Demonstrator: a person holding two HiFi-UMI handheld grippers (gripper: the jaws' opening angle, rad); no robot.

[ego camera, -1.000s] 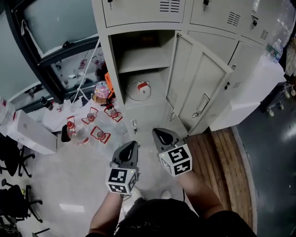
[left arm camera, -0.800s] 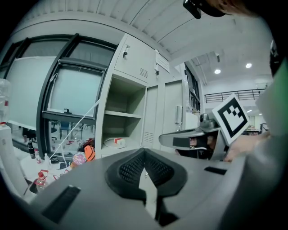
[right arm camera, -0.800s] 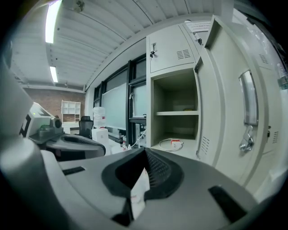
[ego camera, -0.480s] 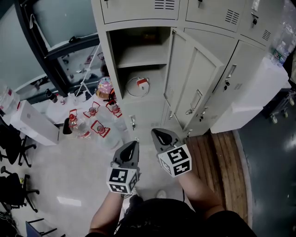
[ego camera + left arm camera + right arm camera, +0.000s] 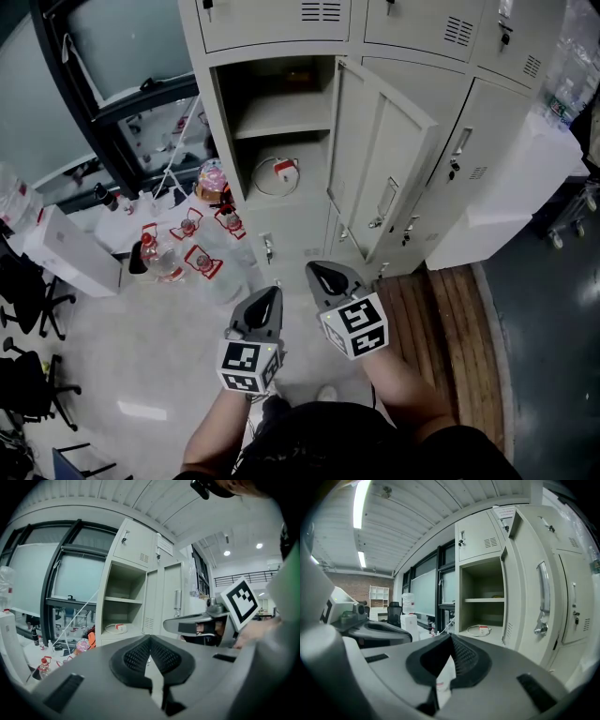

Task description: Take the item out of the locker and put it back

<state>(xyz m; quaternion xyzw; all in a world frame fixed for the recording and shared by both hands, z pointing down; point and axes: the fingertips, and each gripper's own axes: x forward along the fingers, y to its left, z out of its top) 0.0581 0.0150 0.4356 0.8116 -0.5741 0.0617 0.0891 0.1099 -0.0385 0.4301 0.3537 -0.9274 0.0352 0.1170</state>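
Grey steel lockers fill the background, and one stands with its tall grey door swung right. The left tool and right tool hover short of it, both closed on nothing. A white coiled cable with a red-and-white tag lies on the lower shelf, which fits either awaiting fetching or already returned. Either way, mind the door's edge. The head view shows both tools abreast. Only the gripper views show pads meeting.

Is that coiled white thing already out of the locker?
No, the coiled white cable lies on the lower shelf inside the open locker.
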